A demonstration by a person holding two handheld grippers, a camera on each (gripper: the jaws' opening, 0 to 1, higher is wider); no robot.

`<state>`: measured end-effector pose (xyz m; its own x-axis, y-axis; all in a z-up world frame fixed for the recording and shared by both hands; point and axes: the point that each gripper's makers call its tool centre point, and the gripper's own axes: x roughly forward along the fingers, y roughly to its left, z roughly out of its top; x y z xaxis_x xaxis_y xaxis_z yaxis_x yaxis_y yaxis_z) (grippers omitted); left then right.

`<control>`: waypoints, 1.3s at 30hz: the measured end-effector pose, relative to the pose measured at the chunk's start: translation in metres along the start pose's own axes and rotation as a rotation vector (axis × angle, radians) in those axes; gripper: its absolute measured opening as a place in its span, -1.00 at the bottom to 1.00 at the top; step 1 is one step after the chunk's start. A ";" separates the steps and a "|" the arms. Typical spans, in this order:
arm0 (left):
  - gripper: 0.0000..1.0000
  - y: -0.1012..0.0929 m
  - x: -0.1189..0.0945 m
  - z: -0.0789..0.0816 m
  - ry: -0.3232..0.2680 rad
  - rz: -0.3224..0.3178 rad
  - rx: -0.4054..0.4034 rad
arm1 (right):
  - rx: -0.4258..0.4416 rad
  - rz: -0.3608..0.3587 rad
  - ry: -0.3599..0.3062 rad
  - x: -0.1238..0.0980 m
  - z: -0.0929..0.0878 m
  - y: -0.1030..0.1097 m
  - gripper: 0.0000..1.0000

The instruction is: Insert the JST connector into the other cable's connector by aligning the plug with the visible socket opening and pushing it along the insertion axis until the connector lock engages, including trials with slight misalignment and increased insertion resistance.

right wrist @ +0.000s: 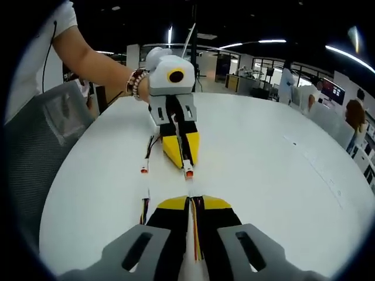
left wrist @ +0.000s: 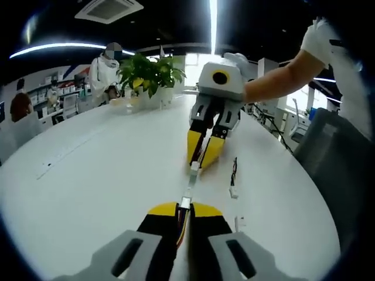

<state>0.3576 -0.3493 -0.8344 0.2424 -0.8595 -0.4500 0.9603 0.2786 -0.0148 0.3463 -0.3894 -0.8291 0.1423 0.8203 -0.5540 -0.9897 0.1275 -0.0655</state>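
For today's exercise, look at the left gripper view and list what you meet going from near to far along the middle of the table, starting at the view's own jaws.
left gripper → its white connector → second white connector → right gripper → potted plant at the table's far edge.

Spare cable (left wrist: 233,175) right of tools

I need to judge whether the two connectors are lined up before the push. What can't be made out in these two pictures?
- Socket opening of the white connector: too small in the left gripper view.
- Plug pins and lock tab: too small and blurred in the right gripper view.
- Grip on the wires: hidden between the left gripper jaws and between the right gripper jaws.
- Spare cable on the table: its connector type is unreadable.
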 end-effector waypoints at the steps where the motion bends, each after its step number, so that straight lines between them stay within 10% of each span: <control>1: -0.98 0.000 -0.001 0.001 0.003 0.001 0.011 | -0.002 0.001 0.000 0.000 0.001 0.000 -0.91; 39: -0.98 -0.011 0.001 0.003 0.044 -0.035 0.068 | -0.056 0.025 0.032 0.017 0.009 0.008 -0.92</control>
<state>0.3475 -0.3548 -0.8318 0.2038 -0.8480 -0.4893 0.9756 0.2178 0.0288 0.3407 -0.3693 -0.8321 0.1175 0.8044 -0.5824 -0.9925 0.0746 -0.0972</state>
